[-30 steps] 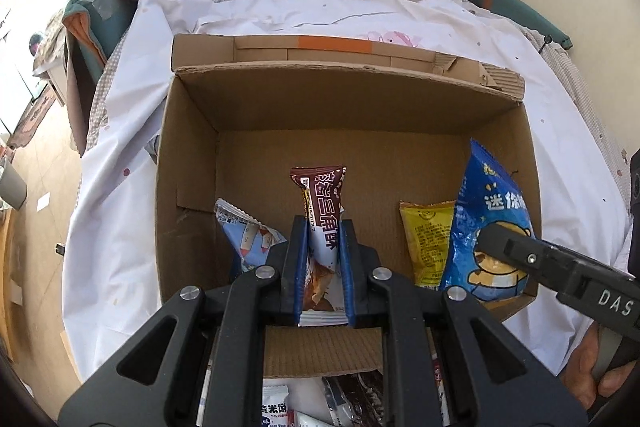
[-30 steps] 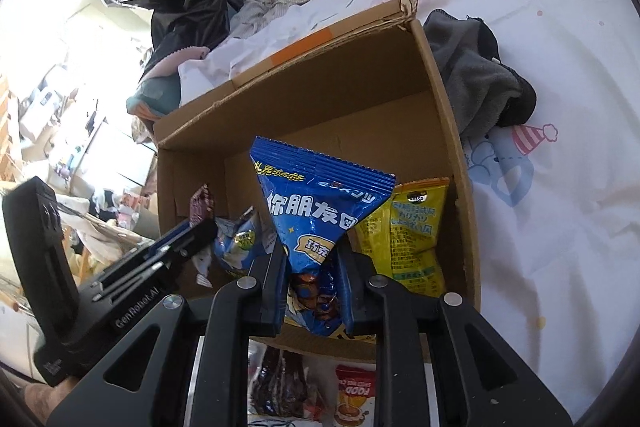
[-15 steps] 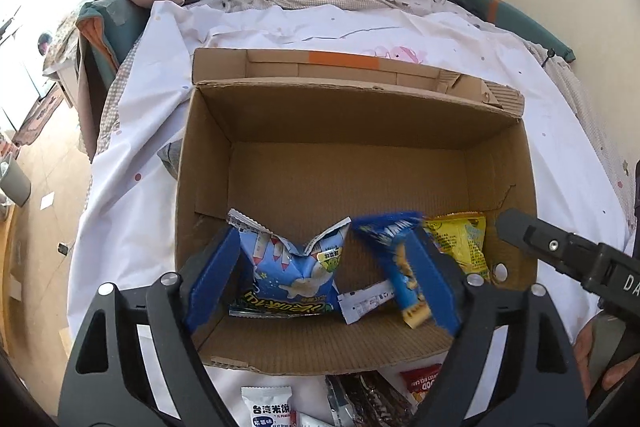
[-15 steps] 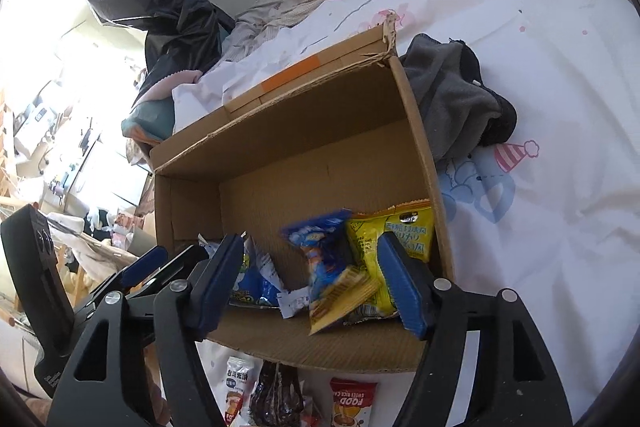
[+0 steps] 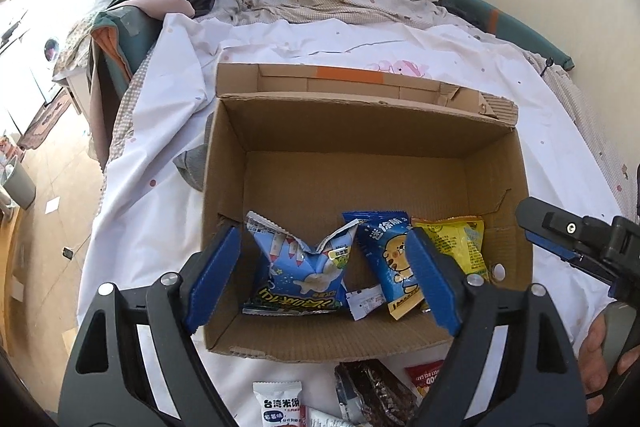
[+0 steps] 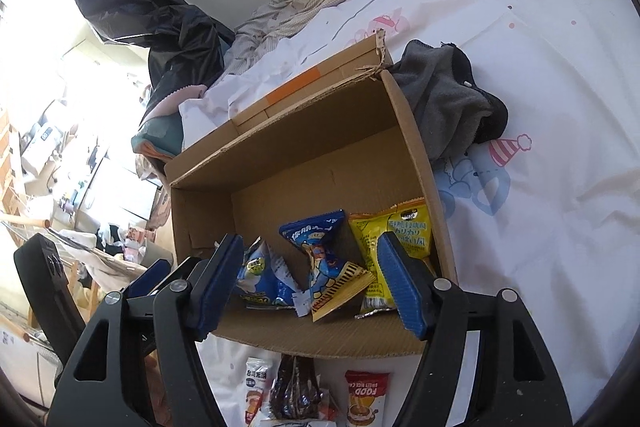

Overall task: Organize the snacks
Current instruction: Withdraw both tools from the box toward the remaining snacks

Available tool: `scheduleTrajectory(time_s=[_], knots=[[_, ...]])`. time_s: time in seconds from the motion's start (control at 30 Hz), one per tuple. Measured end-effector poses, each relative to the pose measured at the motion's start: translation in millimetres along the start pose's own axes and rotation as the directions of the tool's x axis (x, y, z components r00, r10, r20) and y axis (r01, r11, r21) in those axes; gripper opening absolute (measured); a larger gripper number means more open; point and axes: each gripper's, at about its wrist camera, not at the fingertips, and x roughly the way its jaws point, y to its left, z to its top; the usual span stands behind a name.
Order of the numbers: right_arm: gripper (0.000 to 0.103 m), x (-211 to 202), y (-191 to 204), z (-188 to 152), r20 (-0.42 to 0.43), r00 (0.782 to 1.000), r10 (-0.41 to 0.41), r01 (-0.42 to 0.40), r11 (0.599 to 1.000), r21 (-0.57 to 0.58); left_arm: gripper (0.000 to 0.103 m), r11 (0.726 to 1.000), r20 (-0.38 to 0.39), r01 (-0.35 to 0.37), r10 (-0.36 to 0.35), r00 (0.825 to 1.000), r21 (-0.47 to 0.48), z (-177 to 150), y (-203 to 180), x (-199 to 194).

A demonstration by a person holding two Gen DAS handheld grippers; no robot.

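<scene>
While three packets already lie inside the open brown cardboard box on the bed — light blue crumpled snack bag, dark blue cartoon snack packet, yellow foil snack packet — roughly halfway, at a guess. Left gripper and right gripper both above the near wall, jaws wide, holding nothing. Outside, on the white sheet, waiting: white rice-cracker packet, dark brown wrapper, red snack packet. Right wrist view alone catches the grey cloth beside the box; left wrist view alone shows a hand.
</scene>
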Motion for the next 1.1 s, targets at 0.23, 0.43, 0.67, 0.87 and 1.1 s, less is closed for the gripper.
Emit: scheduleTrajectory(time_s=[0.23,0.43,0.67,0.87,1.1], knots=[[0.072,-10,4,-13,-0.012,1.000,0.001,-0.001,1.000,0.001,0.082,1.000,0.010,0.002,-0.002,1.000,-0.023,-8,12,-15],[0.072,-20,14,-27,-0.021,1.000,-0.004,0.003,0.999,-0.041,0.082,0.999,0.019,0.005,-0.004,1.000,-0.044,-17,24,-31],[0.072,-27,16,-40,-0.041,0.999,0.005,-0.006,0.999,-0.046,0.096,0.997,-0.009,0.015,-0.016,1.000,-0.077,-30,38,-44],[0.072,-31,16,-53,-0.060,0.998,0.009,-0.012,0.999,-0.048,0.096,0.997,-0.028,-0.017,0.015,1.000,-0.078,-44,46,-54],[0.078,-37,15,-69,-0.084,0.996,-0.003,-0.001,0.999,-0.050,0.096,0.994,-0.029,-0.061,0.058,0.998,-0.096,-59,59,-67]])
